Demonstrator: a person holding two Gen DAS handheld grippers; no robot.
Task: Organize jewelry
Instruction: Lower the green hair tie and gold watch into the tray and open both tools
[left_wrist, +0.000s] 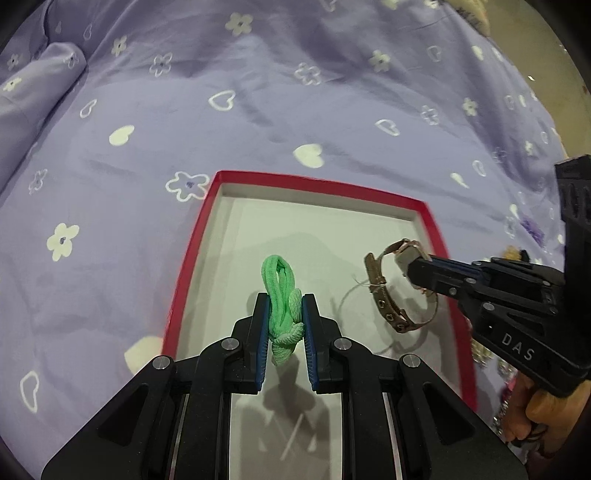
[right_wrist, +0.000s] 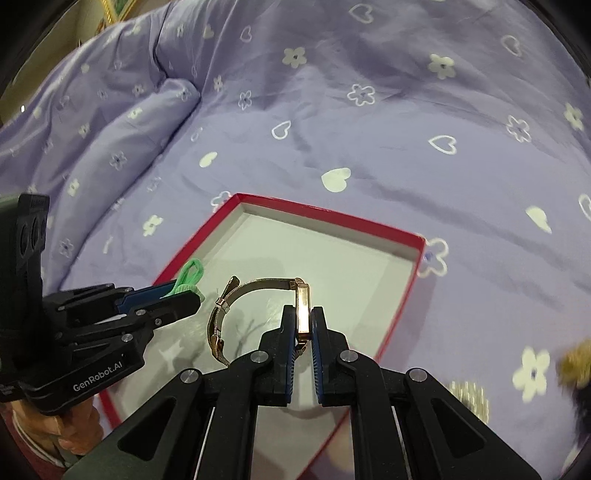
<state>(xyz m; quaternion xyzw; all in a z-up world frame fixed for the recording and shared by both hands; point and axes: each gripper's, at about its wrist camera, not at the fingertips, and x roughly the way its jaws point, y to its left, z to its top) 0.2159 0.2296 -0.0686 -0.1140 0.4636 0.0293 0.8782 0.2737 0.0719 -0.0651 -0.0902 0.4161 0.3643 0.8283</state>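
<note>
A shallow red-rimmed box (left_wrist: 321, 181) with a pale inside lies on a purple bedspread; it also shows in the right wrist view (right_wrist: 332, 216). My left gripper (left_wrist: 284, 306) is shut on a green hair tie (left_wrist: 280, 291) and holds it above the box floor; the green hair tie (right_wrist: 188, 275) and left gripper (right_wrist: 181, 295) show at left in the right wrist view. My right gripper (right_wrist: 303, 317) is shut on the case of a rose-gold watch (right_wrist: 303, 306), its strap hanging left over the box. The watch (left_wrist: 391, 288) and right gripper (left_wrist: 417, 269) show in the left wrist view.
The purple bedspread (left_wrist: 258, 110) with white flowers and hearts surrounds the box, bunched into a fold at the far left (right_wrist: 110, 122). More jewelry lies on the cloth right of the box (right_wrist: 469, 398), with a blurred gold and dark item at the far right (right_wrist: 576, 362).
</note>
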